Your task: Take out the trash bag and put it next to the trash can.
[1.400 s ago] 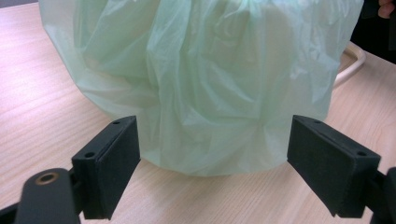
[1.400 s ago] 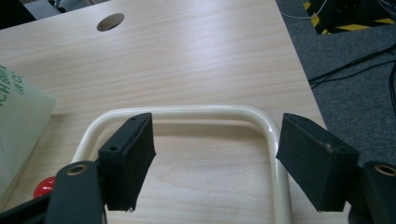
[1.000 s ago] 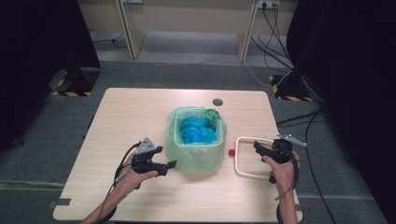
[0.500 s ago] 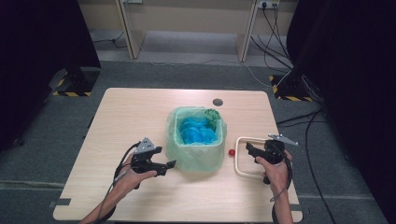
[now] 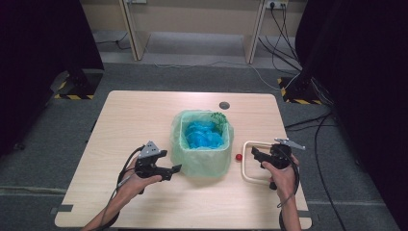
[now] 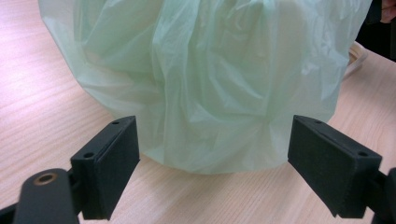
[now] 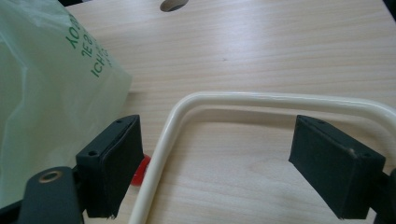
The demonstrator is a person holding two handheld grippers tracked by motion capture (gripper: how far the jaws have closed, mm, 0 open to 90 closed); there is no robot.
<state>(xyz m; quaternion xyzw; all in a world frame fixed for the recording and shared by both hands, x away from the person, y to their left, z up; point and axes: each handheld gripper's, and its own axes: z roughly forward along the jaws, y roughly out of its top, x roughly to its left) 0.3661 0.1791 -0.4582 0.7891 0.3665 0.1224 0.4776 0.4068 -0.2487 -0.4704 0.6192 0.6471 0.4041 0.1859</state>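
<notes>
Green print stands on the pale green bag, on its side just left of the cream handle. It reads upside down and is cut off by folds: "ICH" and "1E 8" legible, remainder unclear. No other text legible.

A thin, crinkled, translucent pale-green plastic bag lines the bin in the middle of a smooth, matt light-wood table. To its right lies a glossy cream plastic frame beside a small shiny red piece. The gripper pads look matt black.
</notes>
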